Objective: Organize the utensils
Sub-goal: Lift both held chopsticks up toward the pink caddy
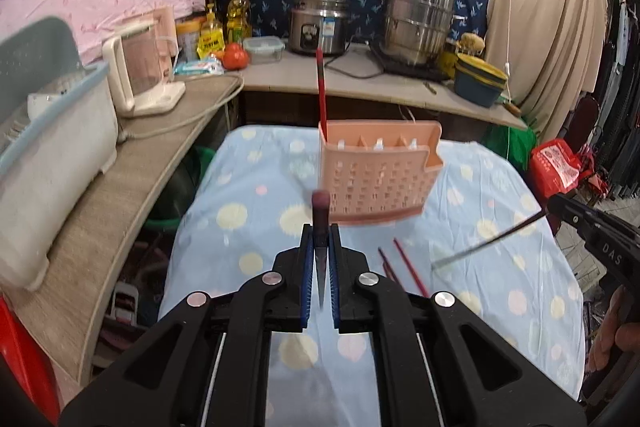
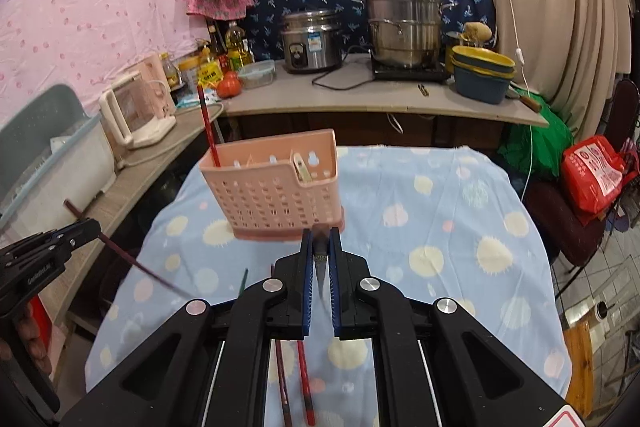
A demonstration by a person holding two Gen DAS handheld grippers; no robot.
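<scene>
A dark chopstick [image 1: 321,223] is clamped between the blue pads of the left gripper [image 1: 321,247], above the spotted blue cloth [image 1: 480,259]. Behind it, a pink slotted holder [image 1: 380,179] is seen with one red chopstick [image 1: 321,95] standing in its left end. At the right edge a thin, blurred stick [image 1: 488,241], probably another chopstick, is gripped by the right gripper [image 1: 554,205].

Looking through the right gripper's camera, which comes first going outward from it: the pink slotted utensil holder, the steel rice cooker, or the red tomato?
1. Pink slotted utensil holder, on the spotted cloth just ahead of the right gripper.
2. Red tomato, on the counter, back left.
3. Steel rice cooker, farther back on the counter, near the wall.
</scene>
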